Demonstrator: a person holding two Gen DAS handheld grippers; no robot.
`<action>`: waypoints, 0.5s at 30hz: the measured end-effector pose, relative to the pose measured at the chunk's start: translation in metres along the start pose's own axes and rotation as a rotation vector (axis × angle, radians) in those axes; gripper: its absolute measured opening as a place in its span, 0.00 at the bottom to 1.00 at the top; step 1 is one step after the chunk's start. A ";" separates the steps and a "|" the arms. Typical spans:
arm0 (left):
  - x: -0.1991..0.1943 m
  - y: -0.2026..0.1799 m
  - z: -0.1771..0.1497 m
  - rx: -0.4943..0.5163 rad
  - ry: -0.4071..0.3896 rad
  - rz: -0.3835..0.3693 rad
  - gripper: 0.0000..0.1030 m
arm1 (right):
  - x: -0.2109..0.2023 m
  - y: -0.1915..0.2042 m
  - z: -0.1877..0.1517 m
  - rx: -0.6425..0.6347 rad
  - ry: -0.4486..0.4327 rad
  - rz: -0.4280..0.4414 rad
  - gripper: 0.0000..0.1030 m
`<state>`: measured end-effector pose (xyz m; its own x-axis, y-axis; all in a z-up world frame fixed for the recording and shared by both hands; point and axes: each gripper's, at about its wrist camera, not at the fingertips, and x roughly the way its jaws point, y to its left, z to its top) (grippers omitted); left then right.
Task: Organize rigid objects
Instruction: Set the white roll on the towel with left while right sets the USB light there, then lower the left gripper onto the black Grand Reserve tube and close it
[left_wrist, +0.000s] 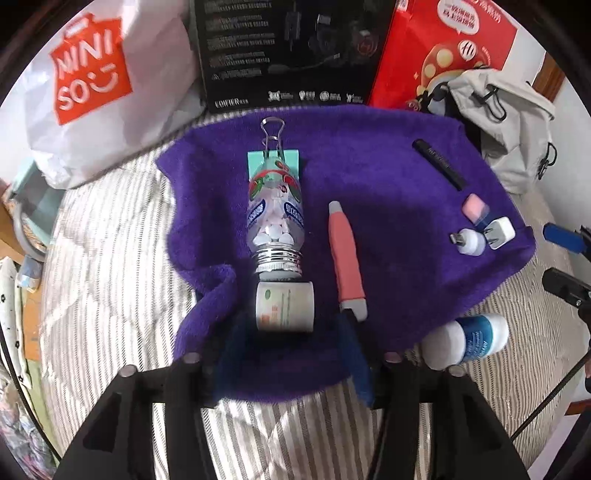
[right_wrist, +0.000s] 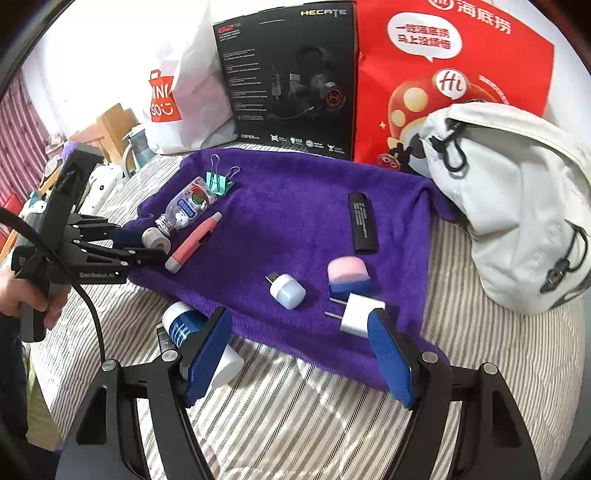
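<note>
A: How do the jaws of the left gripper stand?
B: Spread, 1 finger on each side of the small white jar, which lies on its side on the purple towel. I cannot tell whether the pads touch it. In the left wrist view the jar sits at 6 o'clock from the clear bottle, right at the bottle's threaded neck.

A: And the right gripper?
B: Wide apart, holding nothing. Its blue right pad is just beside the white plug adapter at the towel's near edge; the left pad overlaps the blue-and-white tube, which lies off the towel on the striped sheet.

A: Containers?
B: The clear bottle lies uncapped, with small white tablets inside. A green binder clip lies at its 12 o'clock end. What the jar holds cannot be seen.

A: The rest on the towel?
B: A pink pen-shaped tool at 3 o'clock of the bottle, a black stick, a pink-and-blue eraser and a small white USB light.
</note>
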<state>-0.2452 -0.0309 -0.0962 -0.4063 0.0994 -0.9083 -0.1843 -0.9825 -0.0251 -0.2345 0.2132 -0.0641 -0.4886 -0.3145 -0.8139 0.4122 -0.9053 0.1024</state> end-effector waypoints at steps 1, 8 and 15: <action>-0.005 -0.001 -0.002 -0.007 -0.021 0.005 0.67 | -0.002 0.000 -0.002 0.002 -0.002 0.000 0.73; -0.034 -0.029 -0.035 -0.047 -0.091 -0.048 0.80 | -0.021 0.000 -0.024 0.060 -0.019 0.004 0.82; -0.016 -0.071 -0.068 -0.100 -0.050 -0.071 0.80 | -0.041 -0.004 -0.060 0.127 -0.030 -0.046 0.98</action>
<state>-0.1643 0.0264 -0.1082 -0.4402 0.1748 -0.8807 -0.1256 -0.9832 -0.1323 -0.1700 0.2465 -0.0657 -0.5285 -0.2787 -0.8019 0.2893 -0.9472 0.1385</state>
